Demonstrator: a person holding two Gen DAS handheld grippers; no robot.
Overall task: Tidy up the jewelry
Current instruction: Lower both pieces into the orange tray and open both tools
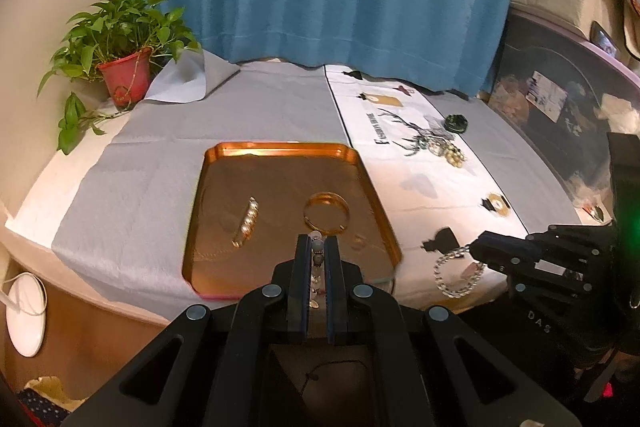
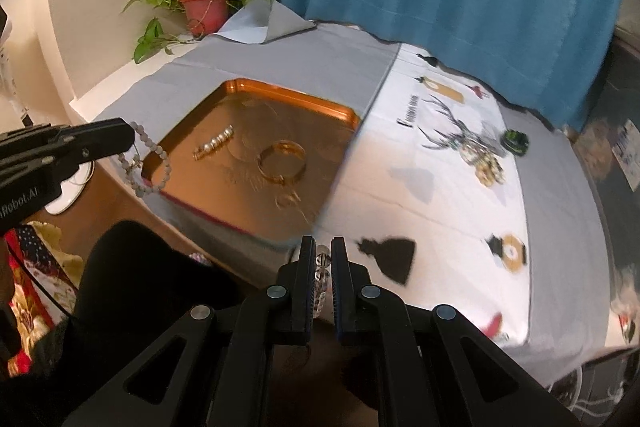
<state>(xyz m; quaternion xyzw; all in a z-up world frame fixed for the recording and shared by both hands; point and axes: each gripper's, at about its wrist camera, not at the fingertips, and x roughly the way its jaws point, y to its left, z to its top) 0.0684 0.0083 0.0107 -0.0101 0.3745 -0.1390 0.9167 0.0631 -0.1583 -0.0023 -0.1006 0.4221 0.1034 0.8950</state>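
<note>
The table (image 1: 256, 115) carried a copper tray (image 1: 280, 151) at its near left, already holding a bangle (image 1: 326, 213) and a pearl clip (image 1: 246, 223), likely the collecting spot. The left gripper (image 1: 317, 243) pinched a bead bracelet (image 2: 150, 163) over the tray's near edge. The right gripper (image 2: 323, 247) clamped a clear chain bracelet (image 1: 456, 275) just right of it. More jewelry (image 1: 446, 149) waited far right.

A table (image 1: 36, 215) carries 2 cloths, grey (image 1: 132, 187) and white (image 1: 420, 179), plus a potted plant (image 1: 124, 75).

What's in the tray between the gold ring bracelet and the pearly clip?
Nothing. In both wrist views, the stretch of orange tray between the gold bangle and the pearl clip is bare.
</note>
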